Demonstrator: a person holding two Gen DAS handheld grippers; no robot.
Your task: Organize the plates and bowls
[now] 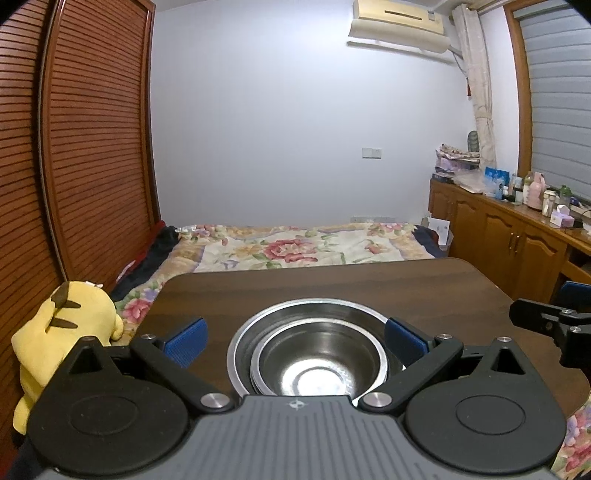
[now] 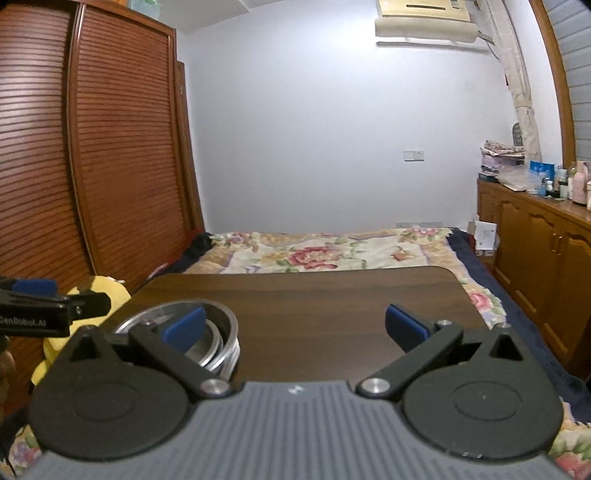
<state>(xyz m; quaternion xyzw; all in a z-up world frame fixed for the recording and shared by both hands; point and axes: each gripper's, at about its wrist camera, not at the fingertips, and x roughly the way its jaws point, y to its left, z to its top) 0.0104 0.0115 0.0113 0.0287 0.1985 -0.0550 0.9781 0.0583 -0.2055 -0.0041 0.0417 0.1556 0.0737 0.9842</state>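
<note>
Dark wooden table [image 1: 332, 284] over a floral-quilted bed [image 1: 295, 243], nested steel bowls [image 1: 317, 354] at its near edge.

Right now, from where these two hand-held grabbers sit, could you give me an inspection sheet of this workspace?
Surface: dark wooden table, bare apart from the dishes.
Job's things: stack of nested steel bowls, smaller inside larger, upright near the table's close edge.
Clutter: yellow plush toy beside the table's left edge, off it.
Grippers: left gripper open, blue pads either side of the stack, not touching it; right gripper open over bare table, holding nothing.
Cables: nothing seen on the table.
Surroundings: bed with floral quilt, slatted wardrobe, wooden cabinet with bottles, wall air conditioner.
</note>
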